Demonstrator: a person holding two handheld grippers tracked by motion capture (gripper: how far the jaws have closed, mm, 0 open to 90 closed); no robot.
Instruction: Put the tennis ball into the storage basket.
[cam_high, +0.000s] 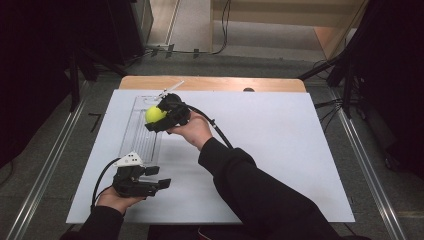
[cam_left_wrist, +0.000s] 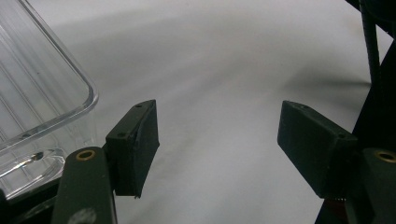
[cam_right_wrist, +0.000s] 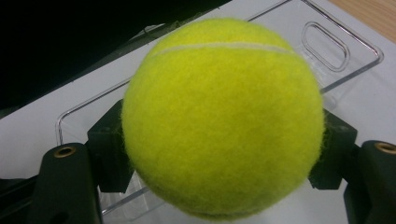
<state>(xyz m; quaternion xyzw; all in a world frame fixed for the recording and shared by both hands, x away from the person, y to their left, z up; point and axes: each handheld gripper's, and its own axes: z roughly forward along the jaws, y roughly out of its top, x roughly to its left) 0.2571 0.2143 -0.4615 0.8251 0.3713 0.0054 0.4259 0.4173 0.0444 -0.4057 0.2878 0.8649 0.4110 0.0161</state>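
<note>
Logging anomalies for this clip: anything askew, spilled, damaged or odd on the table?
Nothing stands out. The right tool grips the ball over the clear tray, which lies flat on the white sheet. The left tool is open beside the tray's near end. No spill or damage shows.

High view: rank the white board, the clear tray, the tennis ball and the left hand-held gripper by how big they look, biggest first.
1. White board
2. Clear tray
3. Left hand-held gripper, though it sits nearer the camera, which may inflate it
4. Tennis ball
</note>
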